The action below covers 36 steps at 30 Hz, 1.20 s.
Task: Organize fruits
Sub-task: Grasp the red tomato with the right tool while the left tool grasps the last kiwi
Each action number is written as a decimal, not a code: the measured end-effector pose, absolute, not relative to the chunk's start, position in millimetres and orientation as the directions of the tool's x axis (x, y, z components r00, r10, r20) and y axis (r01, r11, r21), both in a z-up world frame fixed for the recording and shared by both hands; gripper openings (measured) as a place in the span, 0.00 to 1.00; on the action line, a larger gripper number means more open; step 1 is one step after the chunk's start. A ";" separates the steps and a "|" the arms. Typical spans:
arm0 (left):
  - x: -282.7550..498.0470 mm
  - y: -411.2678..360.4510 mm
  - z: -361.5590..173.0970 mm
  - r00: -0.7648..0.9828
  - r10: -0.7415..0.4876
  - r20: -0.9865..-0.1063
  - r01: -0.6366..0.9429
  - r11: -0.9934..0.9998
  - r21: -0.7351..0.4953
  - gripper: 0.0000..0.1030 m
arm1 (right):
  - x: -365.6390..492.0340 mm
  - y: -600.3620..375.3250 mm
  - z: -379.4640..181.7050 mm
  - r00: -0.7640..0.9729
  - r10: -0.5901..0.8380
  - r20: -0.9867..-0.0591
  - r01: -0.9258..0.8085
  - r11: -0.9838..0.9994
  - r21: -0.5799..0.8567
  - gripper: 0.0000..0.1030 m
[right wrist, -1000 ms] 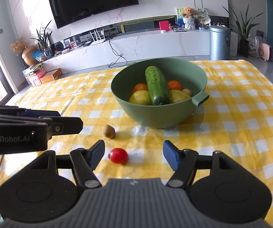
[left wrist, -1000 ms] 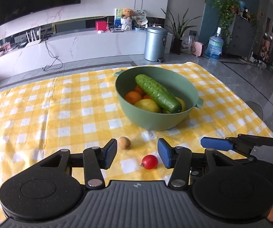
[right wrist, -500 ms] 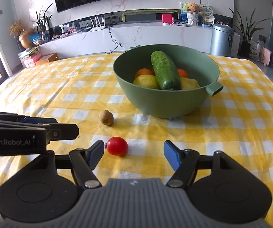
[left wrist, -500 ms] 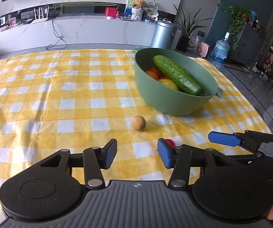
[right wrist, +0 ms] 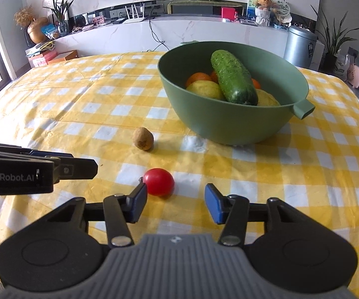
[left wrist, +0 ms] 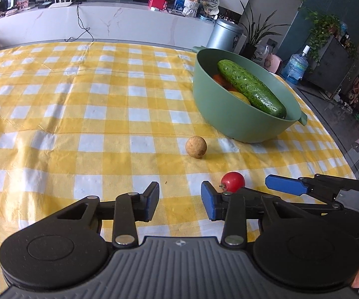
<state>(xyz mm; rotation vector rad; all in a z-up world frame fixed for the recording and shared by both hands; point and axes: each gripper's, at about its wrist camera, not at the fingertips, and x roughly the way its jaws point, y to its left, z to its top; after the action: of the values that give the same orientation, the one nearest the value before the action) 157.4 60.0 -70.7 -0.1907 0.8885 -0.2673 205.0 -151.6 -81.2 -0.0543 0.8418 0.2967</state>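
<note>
Tomato (right wrist: 159, 181) beside right fingers (right wrist: 137, 199) (empty)

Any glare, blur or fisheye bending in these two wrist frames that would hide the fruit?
Left wrist view: sharp, straight cabinet edges bow at the rim, soft sheen on the tablecloth, the tomato partly hidden behind the left gripper. Right wrist view: bright window at the left edge, small highlight on the tomato, cucumber and bowl crisp, soft shadow under the bowl.

Cucumber (right wrist: 234, 78) hides oranges (right wrist: 198, 77), bowl (right wrist: 229, 122) btm.
</note>
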 end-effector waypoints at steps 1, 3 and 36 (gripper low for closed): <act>158.5 59.3 -71.6 0.598 -0.308 -0.740 0.152 0.950 -0.273 0.43 | 206.5 -151.4 -81.8 0.625 0.240 -0.743 -0.280 0.957 0.073 0.45; 158.7 58.6 -73.2 0.601 -0.295 -0.743 0.145 0.954 -0.262 0.42 | 208.2 -150.8 -82.6 0.622 0.250 -0.742 -0.283 0.955 0.084 0.43; 197.6 32.7 -80.3 0.667 -0.300 -0.682 0.225 0.954 -0.199 0.42 | 240.1 -170.4 -92.3 0.644 0.178 -0.744 -0.130 0.984 0.123 0.30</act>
<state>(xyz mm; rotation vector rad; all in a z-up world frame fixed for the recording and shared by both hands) 197.6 32.7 -80.3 -0.1004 0.7866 -0.2968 240.1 -170.4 -92.3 0.0600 0.8529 0.1754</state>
